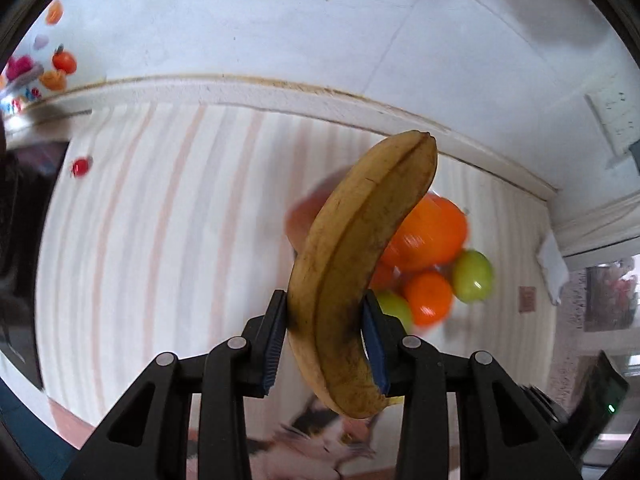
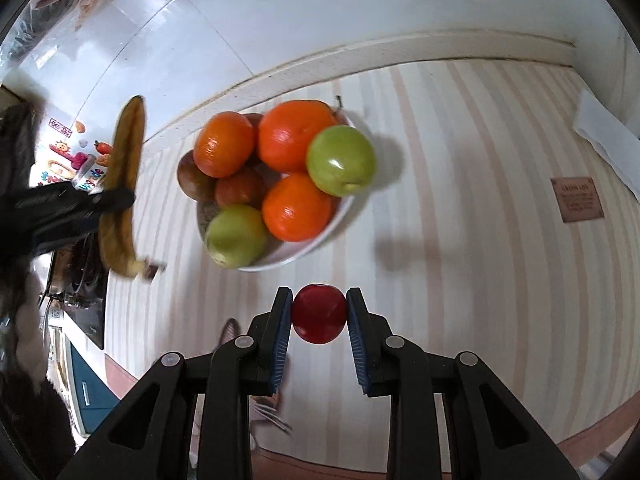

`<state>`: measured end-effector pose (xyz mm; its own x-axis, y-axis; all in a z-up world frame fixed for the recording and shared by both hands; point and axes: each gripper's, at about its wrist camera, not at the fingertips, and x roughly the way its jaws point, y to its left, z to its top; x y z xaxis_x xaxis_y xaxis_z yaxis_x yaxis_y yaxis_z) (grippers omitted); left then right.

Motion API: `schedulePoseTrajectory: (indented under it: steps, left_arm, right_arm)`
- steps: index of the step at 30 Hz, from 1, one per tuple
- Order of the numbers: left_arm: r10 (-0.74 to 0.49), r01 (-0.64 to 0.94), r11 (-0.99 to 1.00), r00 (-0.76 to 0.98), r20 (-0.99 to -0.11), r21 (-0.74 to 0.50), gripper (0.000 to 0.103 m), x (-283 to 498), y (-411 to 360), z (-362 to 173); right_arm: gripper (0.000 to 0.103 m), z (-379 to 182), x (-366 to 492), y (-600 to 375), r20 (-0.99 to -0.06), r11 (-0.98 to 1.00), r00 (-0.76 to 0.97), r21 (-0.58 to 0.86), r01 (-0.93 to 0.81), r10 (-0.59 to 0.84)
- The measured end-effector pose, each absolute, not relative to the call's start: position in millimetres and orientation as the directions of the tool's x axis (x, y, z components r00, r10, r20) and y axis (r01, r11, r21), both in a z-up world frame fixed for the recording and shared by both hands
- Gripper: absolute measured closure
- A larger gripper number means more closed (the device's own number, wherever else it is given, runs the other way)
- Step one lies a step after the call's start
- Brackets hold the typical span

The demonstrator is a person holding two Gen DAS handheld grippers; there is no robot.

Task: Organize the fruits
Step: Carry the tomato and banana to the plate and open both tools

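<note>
Even bright indoor light, soft shadows cast rightward of the bowl [image 2: 320, 236], motion blur on fruit behind the banana [image 1: 356, 272], fisheye curvature, dark vignetted corners.

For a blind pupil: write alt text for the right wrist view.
The right tool grips a small red fruit above a striped tabletop. Beyond it, a white bowl holds oranges and green apples.

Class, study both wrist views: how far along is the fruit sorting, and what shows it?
Done: the white bowl already holds oranges and green apples. In hand: the left gripper is shut on a banana and the right gripper on a small red fruit, both lifted clear of the striped tabletop. Left: placing both.
</note>
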<state>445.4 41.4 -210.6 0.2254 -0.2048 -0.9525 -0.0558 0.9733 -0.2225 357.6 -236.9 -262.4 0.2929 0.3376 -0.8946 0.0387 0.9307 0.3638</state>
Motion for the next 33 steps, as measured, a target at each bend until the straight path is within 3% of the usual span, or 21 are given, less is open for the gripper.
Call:
schedulePoseTrajectory:
  steps: [13, 33]
  left_arm:
    - [-0.108, 0.057, 0.993, 0.209, -0.972, -0.099, 0.070, 476.9, 27.0, -239.3]
    - [-0.148, 0.056, 0.989, 0.259, -0.954, -0.139, 0.068, 472.7, 30.4, -249.4]
  right_arm:
    - [0.073, -260.9, 383.9, -228.1, -0.901, 0.942, 0.300, 0.334, 0.021, 0.313]
    - [0.073, -267.6, 473.9, -177.9, -0.910, 0.962, 0.313, 0.257, -0.092, 0.273]
